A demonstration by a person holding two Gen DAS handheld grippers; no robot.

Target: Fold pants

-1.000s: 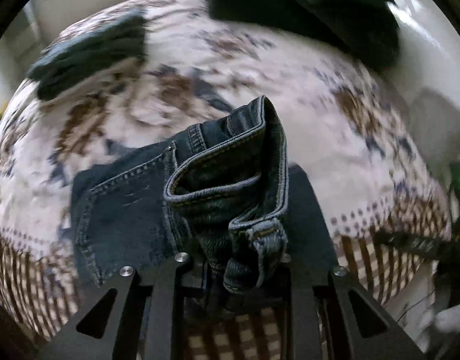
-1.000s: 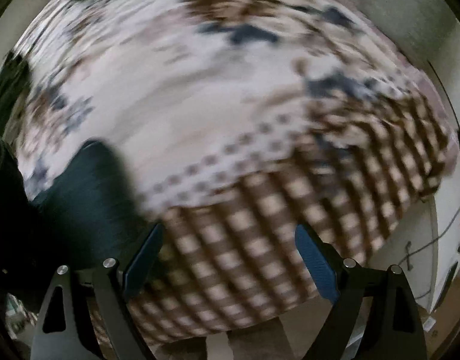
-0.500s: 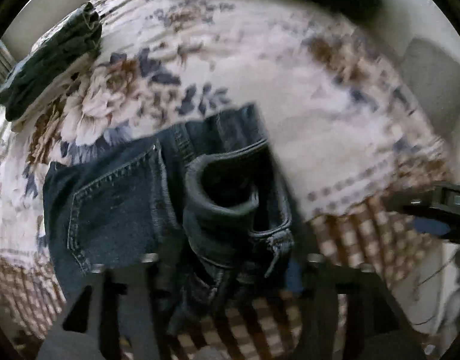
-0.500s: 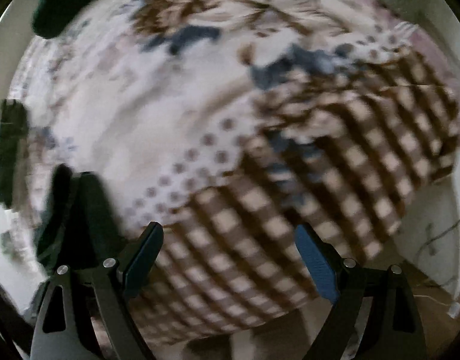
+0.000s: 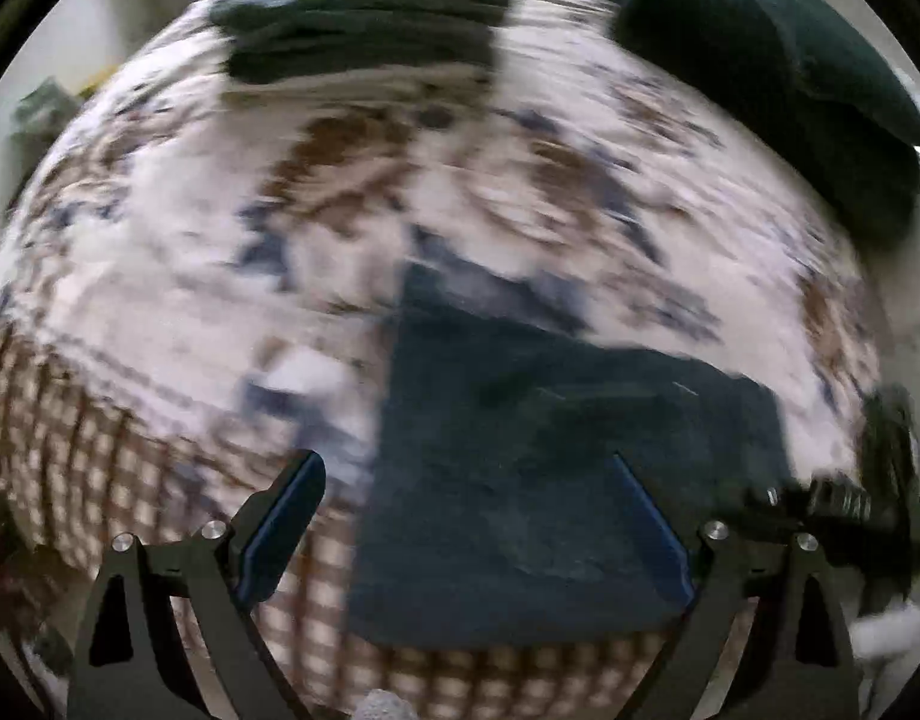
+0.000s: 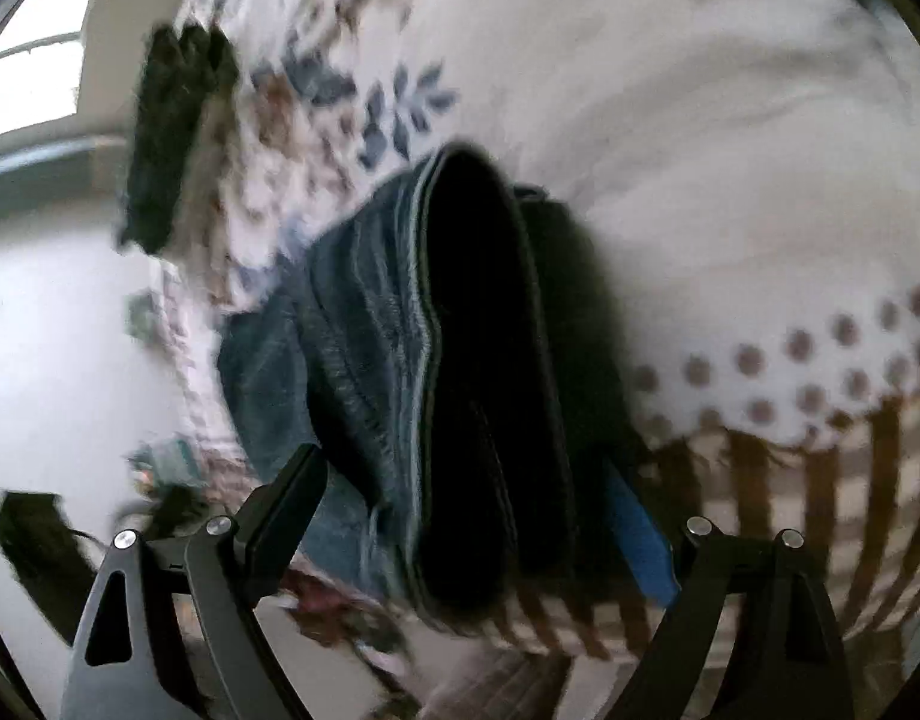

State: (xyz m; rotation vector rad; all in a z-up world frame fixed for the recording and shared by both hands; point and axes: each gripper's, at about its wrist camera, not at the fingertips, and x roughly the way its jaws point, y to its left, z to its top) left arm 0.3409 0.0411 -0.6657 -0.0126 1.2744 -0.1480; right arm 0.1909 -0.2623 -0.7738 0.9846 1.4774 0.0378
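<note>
The dark blue jeans (image 5: 550,468) lie folded flat on the flowered bedspread (image 5: 160,276), blurred in the left wrist view. My left gripper (image 5: 472,516) is open and empty just above their near edge. In the right wrist view the folded jeans (image 6: 436,360) show edge-on as a thick stack near the bed's edge. My right gripper (image 6: 478,516) is open, its fingers on either side of the stack's near end, not closed on it.
A folded dark garment (image 5: 364,30) lies at the far side of the bed and a dark heap (image 5: 790,72) at the far right. Another dark folded piece (image 6: 172,132) lies by the bed edge. The checked bedspread border (image 6: 820,468) hangs over the edge.
My left gripper has let go of the jeans' waistband and opened; the jeans now lie flat. My right gripper has swung left to the folded stack.
</note>
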